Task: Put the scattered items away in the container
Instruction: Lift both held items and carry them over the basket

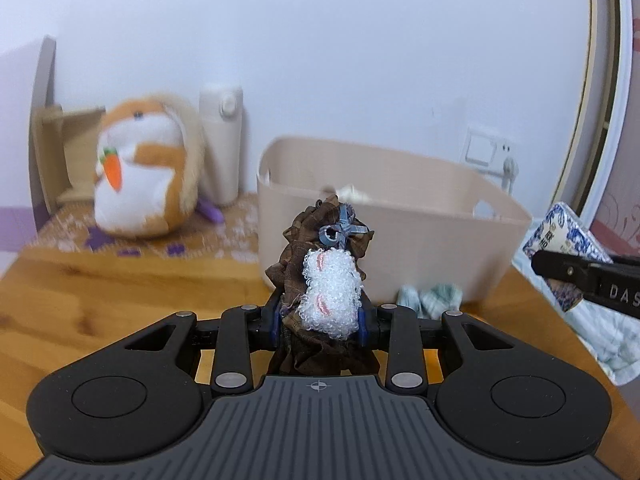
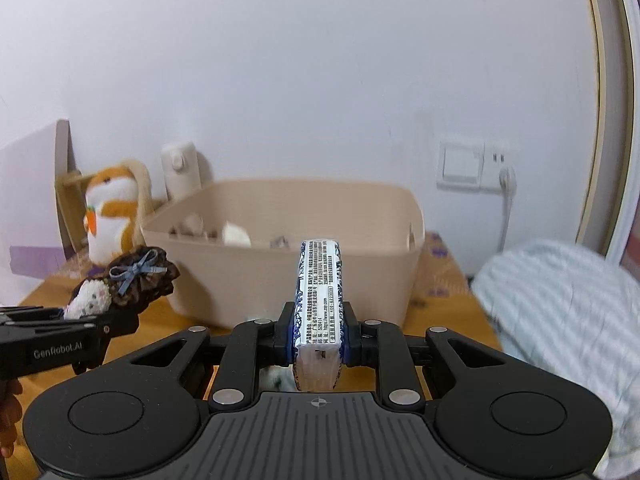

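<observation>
My left gripper (image 1: 320, 322) is shut on a brown ruffled hair scrunchie (image 1: 304, 248) with a blue bow and a white fluffy piece, held above the wooden table in front of the beige container (image 1: 420, 248). The same scrunchie (image 2: 136, 276) shows at the left of the right wrist view, clamped in the left gripper (image 2: 94, 320). My right gripper (image 2: 318, 340) is shut on a blue-and-white tissue pack (image 2: 320, 300), lifted before the container (image 2: 320, 280). The right gripper (image 1: 560, 276) reaches in with the pack (image 1: 560, 236) at the right of the left wrist view. Small items lie inside the container.
An orange-and-white plush toy (image 1: 144, 172) and a beige bottle (image 1: 222, 140) stand at the back left on a patterned mat. Small greenish socks (image 1: 434, 298) lie on the table before the container. A striped cloth (image 2: 560, 300) lies at the right. A wall socket (image 2: 476, 166) is behind.
</observation>
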A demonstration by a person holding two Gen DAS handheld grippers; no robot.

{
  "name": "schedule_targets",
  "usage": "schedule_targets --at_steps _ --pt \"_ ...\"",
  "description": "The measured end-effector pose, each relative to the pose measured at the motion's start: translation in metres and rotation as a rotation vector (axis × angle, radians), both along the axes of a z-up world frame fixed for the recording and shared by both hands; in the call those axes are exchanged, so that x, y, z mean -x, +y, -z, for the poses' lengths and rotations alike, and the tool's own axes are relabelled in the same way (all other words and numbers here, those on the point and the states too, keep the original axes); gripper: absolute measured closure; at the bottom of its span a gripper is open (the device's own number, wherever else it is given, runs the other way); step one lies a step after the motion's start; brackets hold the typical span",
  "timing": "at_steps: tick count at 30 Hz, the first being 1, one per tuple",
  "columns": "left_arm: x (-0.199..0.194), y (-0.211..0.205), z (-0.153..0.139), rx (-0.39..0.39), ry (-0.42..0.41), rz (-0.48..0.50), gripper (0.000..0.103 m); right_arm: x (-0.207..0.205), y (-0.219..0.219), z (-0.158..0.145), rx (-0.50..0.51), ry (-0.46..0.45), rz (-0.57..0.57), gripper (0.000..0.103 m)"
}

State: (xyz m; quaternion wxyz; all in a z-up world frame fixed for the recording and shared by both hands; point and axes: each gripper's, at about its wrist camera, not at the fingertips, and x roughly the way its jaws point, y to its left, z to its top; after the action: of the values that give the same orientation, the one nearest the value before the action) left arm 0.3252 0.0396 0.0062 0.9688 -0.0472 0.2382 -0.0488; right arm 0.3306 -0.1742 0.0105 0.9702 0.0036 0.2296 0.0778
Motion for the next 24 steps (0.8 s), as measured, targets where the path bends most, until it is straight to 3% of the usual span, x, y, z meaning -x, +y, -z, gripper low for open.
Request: schedule_targets --at_steps 10,24 --pt "-0.012 0.001 -0.045 -0.001 -0.135 -0.036 0.070 -0.016 0.008 -0.043 0.001 -0.109 -0.012 0.084" --pt "-0.047 -0.019 -0.054 0.003 -0.201 -0.019 0.070 -0.050 0.014 -0.059 -0.052 -0.171 0.011 0.084"
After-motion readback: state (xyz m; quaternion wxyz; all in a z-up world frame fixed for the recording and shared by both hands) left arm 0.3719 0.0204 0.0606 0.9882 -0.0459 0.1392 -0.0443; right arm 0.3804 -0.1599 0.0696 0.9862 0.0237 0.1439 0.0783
